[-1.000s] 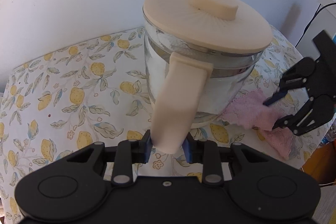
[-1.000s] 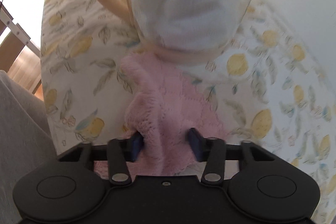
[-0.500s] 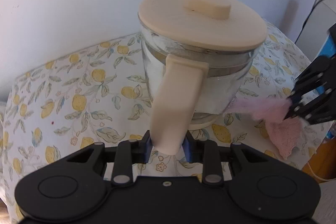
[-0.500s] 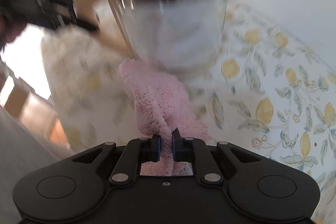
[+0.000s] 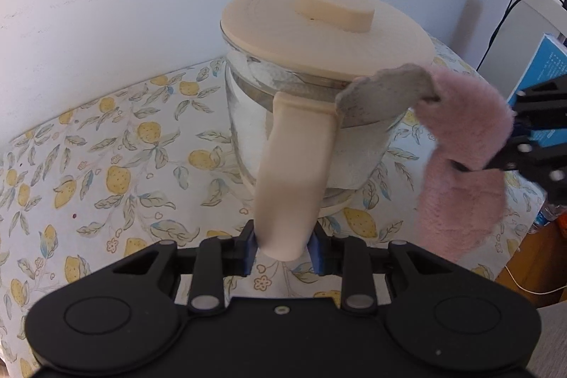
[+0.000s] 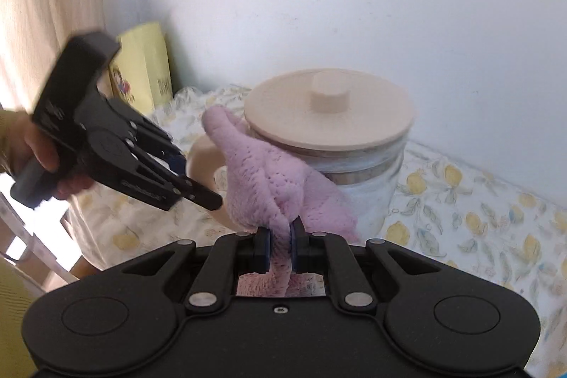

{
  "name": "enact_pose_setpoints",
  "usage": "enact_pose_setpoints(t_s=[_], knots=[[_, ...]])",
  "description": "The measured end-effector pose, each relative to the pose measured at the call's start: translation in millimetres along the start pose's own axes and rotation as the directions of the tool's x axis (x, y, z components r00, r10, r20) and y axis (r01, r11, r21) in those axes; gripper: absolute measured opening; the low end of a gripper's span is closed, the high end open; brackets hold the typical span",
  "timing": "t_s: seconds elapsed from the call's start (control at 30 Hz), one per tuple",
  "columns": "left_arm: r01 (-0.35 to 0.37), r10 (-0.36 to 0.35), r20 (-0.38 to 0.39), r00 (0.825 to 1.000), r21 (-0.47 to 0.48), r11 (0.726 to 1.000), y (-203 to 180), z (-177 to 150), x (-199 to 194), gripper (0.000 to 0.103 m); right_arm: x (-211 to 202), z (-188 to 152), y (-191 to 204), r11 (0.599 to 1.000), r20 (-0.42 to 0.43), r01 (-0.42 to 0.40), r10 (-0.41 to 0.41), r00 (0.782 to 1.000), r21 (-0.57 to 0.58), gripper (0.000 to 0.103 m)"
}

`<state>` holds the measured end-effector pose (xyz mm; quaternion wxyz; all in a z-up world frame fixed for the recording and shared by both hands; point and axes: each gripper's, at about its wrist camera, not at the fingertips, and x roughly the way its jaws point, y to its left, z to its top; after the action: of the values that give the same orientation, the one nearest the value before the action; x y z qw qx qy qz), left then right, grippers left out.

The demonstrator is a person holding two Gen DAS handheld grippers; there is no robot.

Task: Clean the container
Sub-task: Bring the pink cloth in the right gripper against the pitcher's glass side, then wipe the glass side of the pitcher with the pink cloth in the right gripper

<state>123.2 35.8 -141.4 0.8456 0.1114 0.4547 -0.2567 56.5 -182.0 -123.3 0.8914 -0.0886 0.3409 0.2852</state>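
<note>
Cloth (image 6: 273, 179) pinched in my right gripper (image 6: 280, 248), draped just right of the container (image 5: 319, 101) at frame ctr (lid on); left gripper (image 5: 283, 252) fingers clamp its handle (image 5: 297, 172), which points twd me.

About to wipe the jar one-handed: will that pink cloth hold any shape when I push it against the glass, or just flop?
Probably floppy: the cloth droops in folds on both sides of the right gripper. Its fluffy knit looks light and should mould to the jar, so bunch it first. The left gripper clamps the handle, which should keep the jar from sliding.
</note>
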Motion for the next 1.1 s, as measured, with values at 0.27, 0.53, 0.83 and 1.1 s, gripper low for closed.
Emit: enact_pose_setpoints(t_s=[0.27,0.53,0.83,1.1], knots=[[0.024,-0.024,0.006,1.000,0.037,0.999,1.4,-0.4,1.0,0.028,19.7,12.1,6.8,1.000,-0.015,-0.026,0.026,1.000,-0.014,0.012],[0.051,-0.052,0.006,0.999,0.057,0.997,4.2,-0.1,2.0,0.028,38.1,20.0,-1.7,0.998,-0.035,-0.044,0.045,0.998,0.037,0.012],[0.065,-0.064,-0.012,0.998,0.062,0.996,5.9,2.9,2.6,0.029,57.5,7.6,-1.9,0.997,-0.079,-0.033,0.039,0.996,0.069,0.012],[0.076,-0.075,-0.025,0.997,0.072,0.994,6.8,4.2,2.7,0.029,87.0,-8.1,-2.9,0.993,-0.131,-0.027,0.042,0.990,0.112,0.012]])
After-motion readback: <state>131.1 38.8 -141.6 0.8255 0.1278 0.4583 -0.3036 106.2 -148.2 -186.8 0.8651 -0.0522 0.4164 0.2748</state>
